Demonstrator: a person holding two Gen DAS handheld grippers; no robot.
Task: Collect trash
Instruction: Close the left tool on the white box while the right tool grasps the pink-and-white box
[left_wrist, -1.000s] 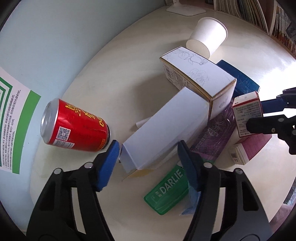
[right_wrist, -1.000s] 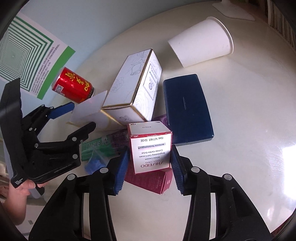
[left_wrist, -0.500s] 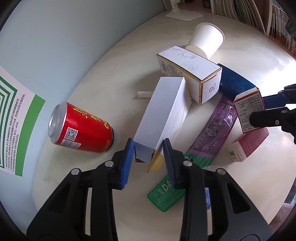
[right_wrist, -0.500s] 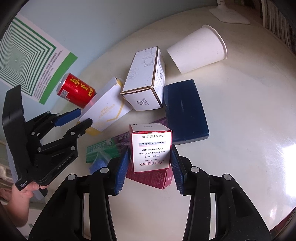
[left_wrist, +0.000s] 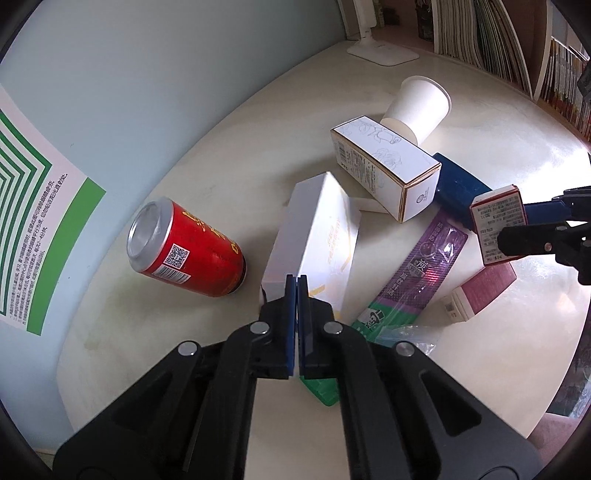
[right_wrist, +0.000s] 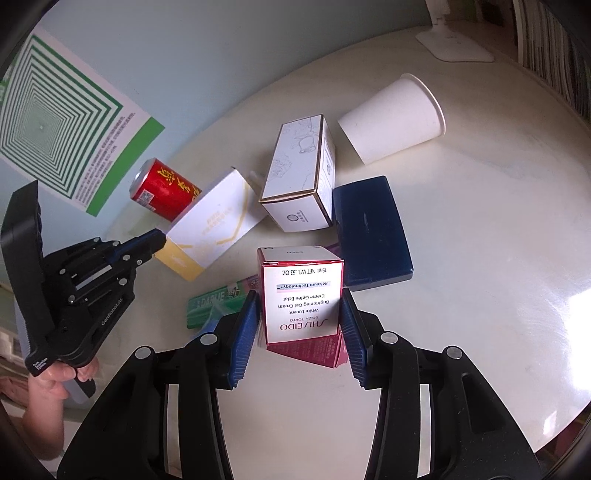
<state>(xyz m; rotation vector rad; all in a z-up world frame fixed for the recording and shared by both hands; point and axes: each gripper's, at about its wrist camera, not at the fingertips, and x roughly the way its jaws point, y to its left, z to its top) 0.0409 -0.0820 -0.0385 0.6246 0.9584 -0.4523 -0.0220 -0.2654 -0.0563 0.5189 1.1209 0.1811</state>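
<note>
Two hand-held grippers each grip a piece of trash over a cluttered bench.

The white and yellow carton (left_wrist: 317, 236) lies flat, long axis running from near to far; the left gripper (left_wrist: 296, 291) has its jaws clenched on the carton's near end flap. Right of it, the right gripper (right_wrist: 298, 325) grasps the red and white cream box (right_wrist: 301, 295) by its sides, lifted above the bench (right_wrist: 498, 229).

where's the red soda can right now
The red can lies on its side on the table near the wall poster, just left of the white-and-yellow box pinched by the left tongs.
</note>
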